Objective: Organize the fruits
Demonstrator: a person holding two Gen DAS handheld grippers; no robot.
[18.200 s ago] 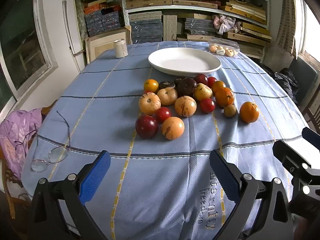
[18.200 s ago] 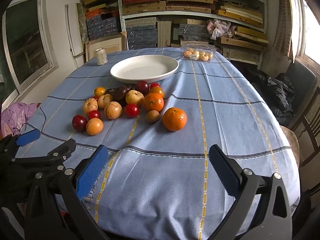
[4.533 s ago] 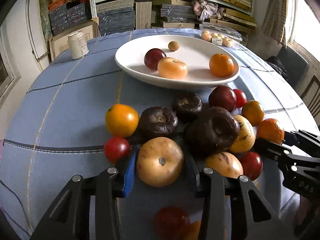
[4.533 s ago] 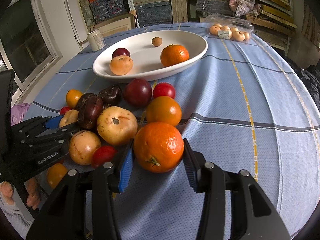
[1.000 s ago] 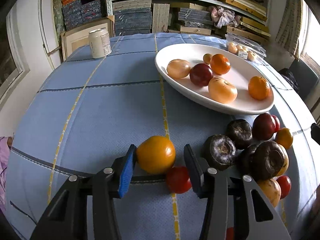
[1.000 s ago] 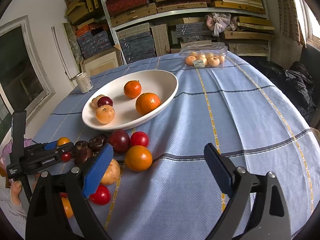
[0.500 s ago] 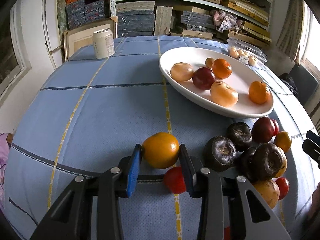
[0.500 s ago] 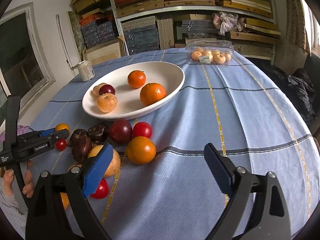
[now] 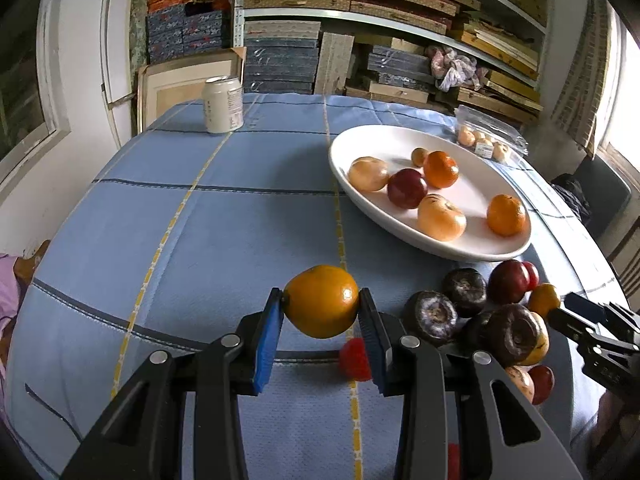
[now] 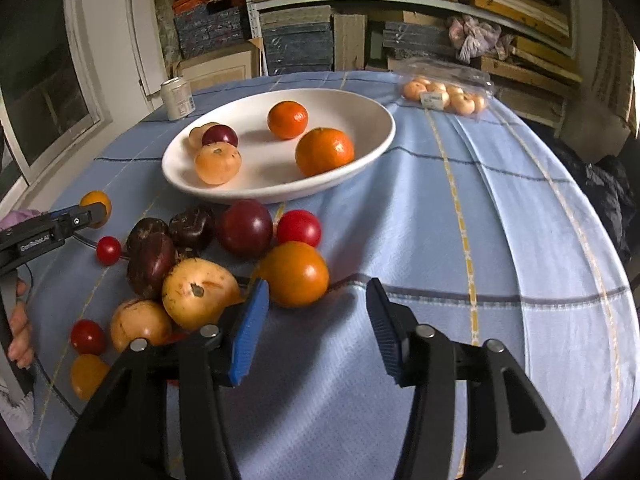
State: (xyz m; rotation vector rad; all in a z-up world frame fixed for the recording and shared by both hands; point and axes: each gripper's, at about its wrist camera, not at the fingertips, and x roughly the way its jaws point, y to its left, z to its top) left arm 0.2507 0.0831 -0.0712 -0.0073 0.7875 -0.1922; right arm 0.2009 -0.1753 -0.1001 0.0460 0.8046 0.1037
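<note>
A smooth yellow-orange fruit (image 9: 321, 301) sits pinched in the left gripper (image 9: 322, 322), near the tabletop's (image 9: 224, 236) left. Only the right view shows the right gripper (image 10: 312, 326) closing, empty, just short of an orange fruit (image 10: 295, 273) beside the pile.

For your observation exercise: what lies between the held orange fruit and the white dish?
In the left wrist view, only bare blue tablecloth lies between the orange fruit in the left gripper and the white dish.

The left claw (image 9: 321, 312) pinches a yellow-orange fruit (image 9: 321, 301) between its blue pads, a small red fruit (image 9: 354, 359) just beneath. Dark and red fruits (image 9: 472, 312) cluster to the right on the blue-clothed surface (image 9: 200, 220), near the white platter (image 9: 400, 216) holding six fruits.
</note>
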